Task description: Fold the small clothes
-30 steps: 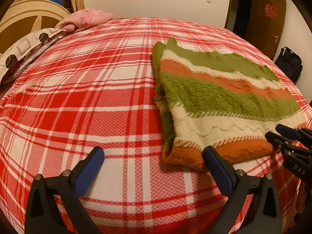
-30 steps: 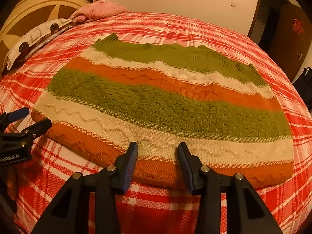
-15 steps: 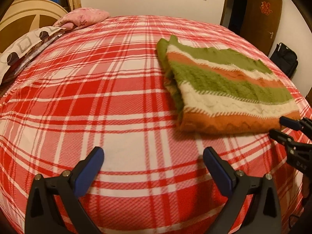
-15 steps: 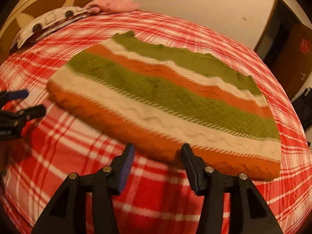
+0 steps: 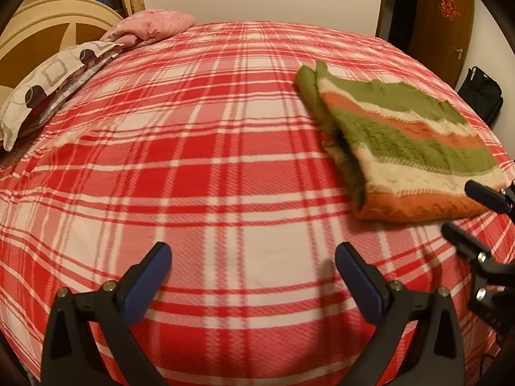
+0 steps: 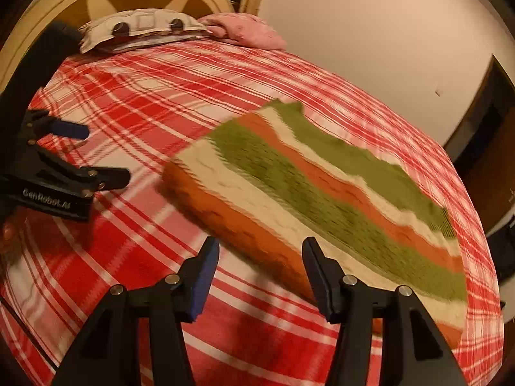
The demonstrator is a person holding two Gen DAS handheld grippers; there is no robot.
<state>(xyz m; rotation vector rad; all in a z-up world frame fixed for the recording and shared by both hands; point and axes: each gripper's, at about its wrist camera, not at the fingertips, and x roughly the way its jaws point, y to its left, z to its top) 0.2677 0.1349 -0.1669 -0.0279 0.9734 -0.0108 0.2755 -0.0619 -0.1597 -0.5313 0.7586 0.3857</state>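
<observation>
A folded knit sweater (image 5: 402, 135), striped green, orange and cream, lies flat on the red plaid bed (image 5: 209, 160). In the left wrist view my left gripper (image 5: 252, 254) is open over bare sheet, well to the left of the sweater, with nothing between its fingers. My right gripper (image 5: 458, 207) shows at the right edge, by the orange hem. In the right wrist view the sweater (image 6: 322, 193) lies just beyond my right gripper (image 6: 260, 246), which is open and holds nothing. The left gripper (image 6: 106, 154) stands open at the far left.
Patterned and pink pillows (image 5: 48, 87) lie against a cream headboard (image 5: 38, 32) at the far left. A brown door (image 5: 447, 22) and a black bag (image 5: 482, 96) stand beyond the bed's right side. A pale wall (image 6: 370, 32) runs behind the bed.
Both grippers have drawn back from the sweater's orange hem. The right gripper's jaws have widened and it has rolled, tilting its view. The left gripper has shifted left over bare sheet.
</observation>
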